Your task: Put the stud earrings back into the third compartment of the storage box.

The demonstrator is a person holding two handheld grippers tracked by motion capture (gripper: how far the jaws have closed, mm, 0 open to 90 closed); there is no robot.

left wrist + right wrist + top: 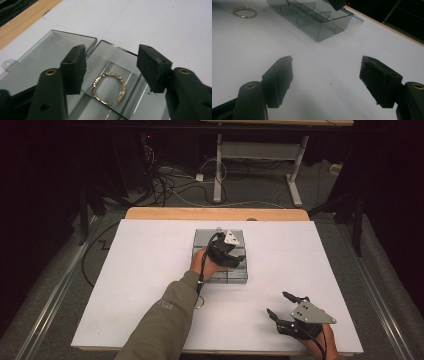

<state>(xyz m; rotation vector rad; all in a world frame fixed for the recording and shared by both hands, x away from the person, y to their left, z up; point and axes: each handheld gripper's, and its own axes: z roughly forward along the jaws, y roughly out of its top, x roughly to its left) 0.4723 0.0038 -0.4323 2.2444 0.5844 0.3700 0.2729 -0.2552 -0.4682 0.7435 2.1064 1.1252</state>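
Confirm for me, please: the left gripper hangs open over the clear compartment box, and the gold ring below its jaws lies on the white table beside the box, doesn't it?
Not quite: the gold ring lies inside a compartment of the clear compartment box, not beside it. The left gripper view shows this. The left gripper does hang open over the box.

A: Where's the gold bracelet [109, 88]?
B: Lying flat in one compartment of the clear grey compartment box [113, 53], a beaded ring shape.
A: And the box?
B: Open on the white table, lid [45, 53] folded back flat.
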